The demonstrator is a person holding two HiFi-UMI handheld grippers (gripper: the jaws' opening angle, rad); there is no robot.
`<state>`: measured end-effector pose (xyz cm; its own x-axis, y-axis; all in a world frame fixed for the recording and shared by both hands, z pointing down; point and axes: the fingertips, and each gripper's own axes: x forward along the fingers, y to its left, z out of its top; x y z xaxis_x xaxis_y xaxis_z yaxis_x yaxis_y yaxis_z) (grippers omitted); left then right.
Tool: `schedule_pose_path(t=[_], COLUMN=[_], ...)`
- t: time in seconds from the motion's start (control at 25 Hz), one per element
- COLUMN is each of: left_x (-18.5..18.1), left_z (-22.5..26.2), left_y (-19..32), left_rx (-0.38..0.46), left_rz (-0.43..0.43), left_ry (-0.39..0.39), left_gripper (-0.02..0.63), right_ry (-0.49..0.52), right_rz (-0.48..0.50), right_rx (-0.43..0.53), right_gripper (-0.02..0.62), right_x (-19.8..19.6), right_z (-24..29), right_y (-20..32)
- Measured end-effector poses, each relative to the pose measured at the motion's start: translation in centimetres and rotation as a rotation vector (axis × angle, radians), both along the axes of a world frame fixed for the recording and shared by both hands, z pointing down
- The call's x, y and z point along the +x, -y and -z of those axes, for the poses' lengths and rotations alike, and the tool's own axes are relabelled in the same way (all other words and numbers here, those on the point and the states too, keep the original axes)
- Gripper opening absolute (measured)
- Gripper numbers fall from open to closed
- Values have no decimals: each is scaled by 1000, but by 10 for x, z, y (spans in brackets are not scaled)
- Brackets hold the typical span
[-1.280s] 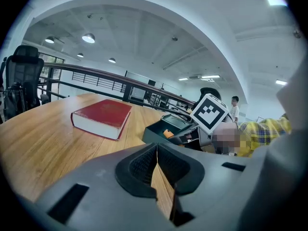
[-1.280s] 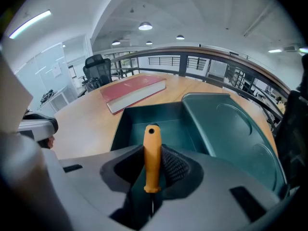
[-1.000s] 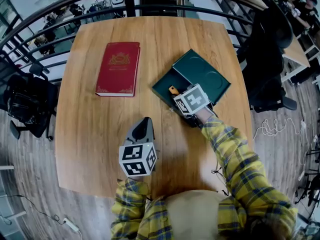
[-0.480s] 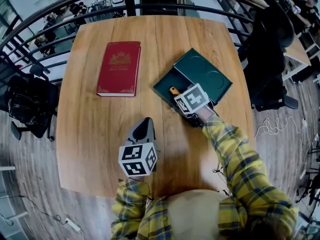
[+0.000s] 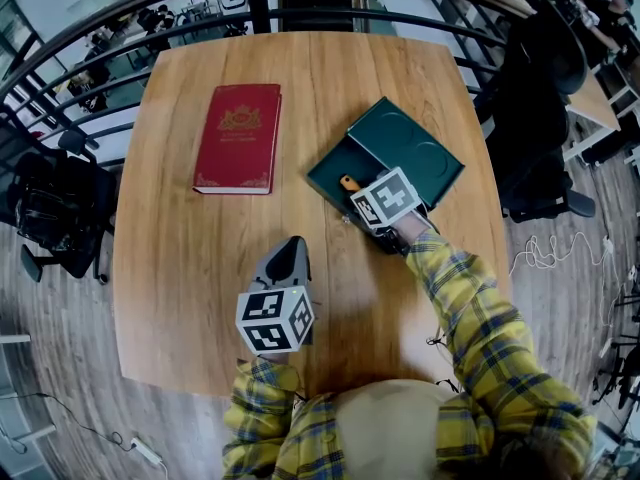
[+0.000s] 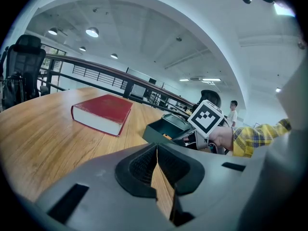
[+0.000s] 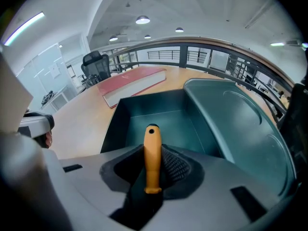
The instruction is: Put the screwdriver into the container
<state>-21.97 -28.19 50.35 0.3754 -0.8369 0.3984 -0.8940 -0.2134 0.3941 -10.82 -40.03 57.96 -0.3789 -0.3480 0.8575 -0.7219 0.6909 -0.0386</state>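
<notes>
One arm (image 5: 470, 313) outstretched, screwdriver (image 7: 152, 154) over container (image 5: 330, 175)

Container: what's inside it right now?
Bare green floor shows in the container; nothing lies on it. The screwdriver, gripped in the right tool, juts above its near edge. The tool covers the floor's nearest strip.

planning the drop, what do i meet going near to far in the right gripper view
screwdriver → green container → red book → railing
</notes>
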Motion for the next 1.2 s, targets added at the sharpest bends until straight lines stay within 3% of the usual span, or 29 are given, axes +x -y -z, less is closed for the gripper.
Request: schedule_pose_path(t=[0.52,0.8,1.2], left_x=[8,17,38], left_z=[10,18,46], left_y=[-6,-13,-31], left_rx=[19,26,61], left_rz=[-5,2,-5], left_ry=[-2,5,32], left_gripper=[12,12,12], right_ry=[94,154,303], right_rz=[-57,-59,-86], right_rx=[86,157,256], right_gripper=[161,107,86], right_x=[8,17,44], right_z=[41,73,128], right_y=[-1,-14,-49])
